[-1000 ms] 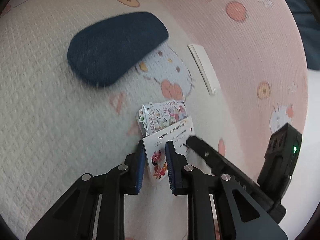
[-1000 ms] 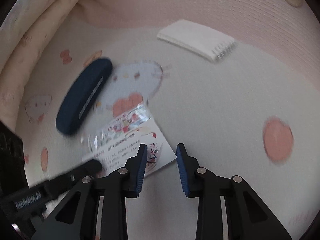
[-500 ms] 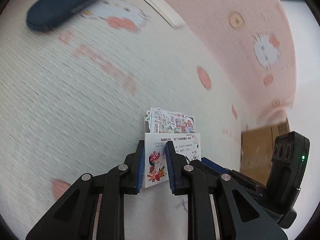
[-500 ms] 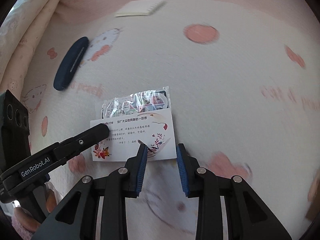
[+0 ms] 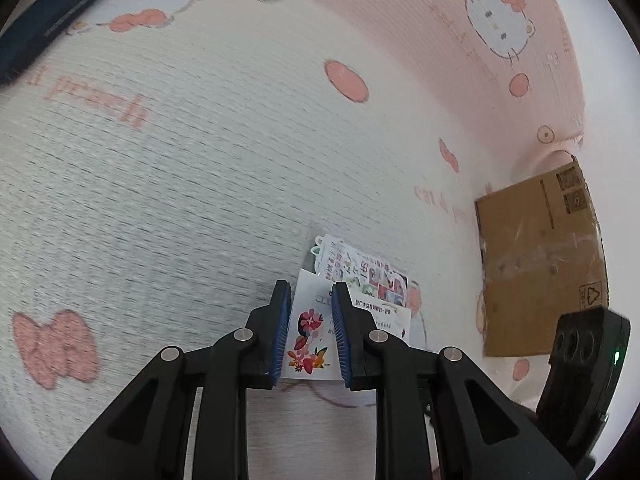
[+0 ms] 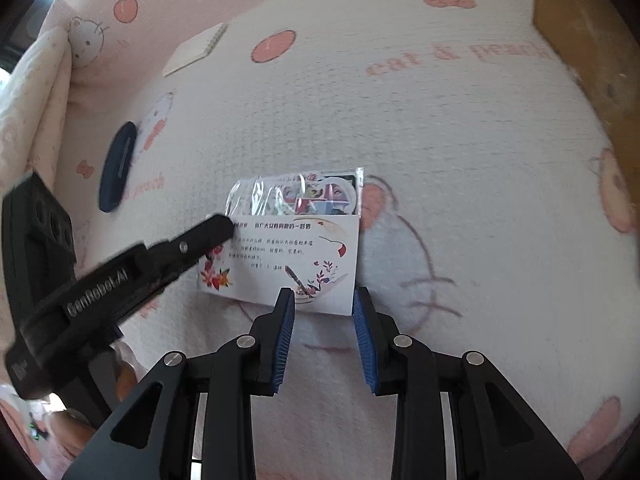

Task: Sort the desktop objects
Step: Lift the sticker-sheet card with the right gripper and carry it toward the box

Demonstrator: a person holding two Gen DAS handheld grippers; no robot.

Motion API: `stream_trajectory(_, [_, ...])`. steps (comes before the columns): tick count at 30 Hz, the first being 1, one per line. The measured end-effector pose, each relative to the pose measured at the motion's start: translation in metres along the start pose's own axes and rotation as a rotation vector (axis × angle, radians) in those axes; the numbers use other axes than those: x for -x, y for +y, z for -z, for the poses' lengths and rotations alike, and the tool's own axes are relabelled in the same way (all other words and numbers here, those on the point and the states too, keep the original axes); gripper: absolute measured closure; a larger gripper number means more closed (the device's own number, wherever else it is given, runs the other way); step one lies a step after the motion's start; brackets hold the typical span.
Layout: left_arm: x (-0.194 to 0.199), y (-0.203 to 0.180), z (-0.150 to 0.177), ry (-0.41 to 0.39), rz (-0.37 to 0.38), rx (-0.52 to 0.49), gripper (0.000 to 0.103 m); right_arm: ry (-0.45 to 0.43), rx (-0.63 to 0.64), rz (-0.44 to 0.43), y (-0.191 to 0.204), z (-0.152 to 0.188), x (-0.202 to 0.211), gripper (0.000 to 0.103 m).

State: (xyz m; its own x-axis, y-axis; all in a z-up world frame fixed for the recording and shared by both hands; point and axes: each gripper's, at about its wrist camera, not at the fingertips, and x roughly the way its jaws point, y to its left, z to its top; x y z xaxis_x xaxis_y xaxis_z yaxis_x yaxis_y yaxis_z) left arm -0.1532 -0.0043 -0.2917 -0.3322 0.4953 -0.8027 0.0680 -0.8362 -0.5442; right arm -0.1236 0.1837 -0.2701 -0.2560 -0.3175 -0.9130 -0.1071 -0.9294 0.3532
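left tongs (image 5: pixel 307 322) gripping sticker pack (image 5: pixel 352 300) (floral card)

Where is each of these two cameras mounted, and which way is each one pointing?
Left wrist view: sits on the left gripper, looking down along its fingers at the sticker packet they clamp, with the cardboard box at right; the right gripper's body shows in the corner.
Right wrist view: sits on the right gripper, looking down at the same packet near its fingertips; the left gripper reaches in from the left.
Both share: the packet, blue case, notepad, box and the cat-print blanket.
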Motion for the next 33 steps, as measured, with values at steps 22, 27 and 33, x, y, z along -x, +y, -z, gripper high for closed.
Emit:
stream_trajectory(22, [0.019,0.016,0.004,0.027,0.018,0.126,0.051,-0.076,-0.123,-0.125,-0.049,-0.009,0.02,0.059])
stream_trajectory(27, [0.013,0.004,0.009,0.021,-0.002,0.069,0.049,-0.084,-0.087,-0.159,-0.04,-0.015,0.013,0.059])
stream_trajectory(33, [0.003,-0.012,0.007,0.016,-0.031,0.001,0.05,-0.122,-0.106,-0.173,-0.041,-0.018,-0.001,0.059])
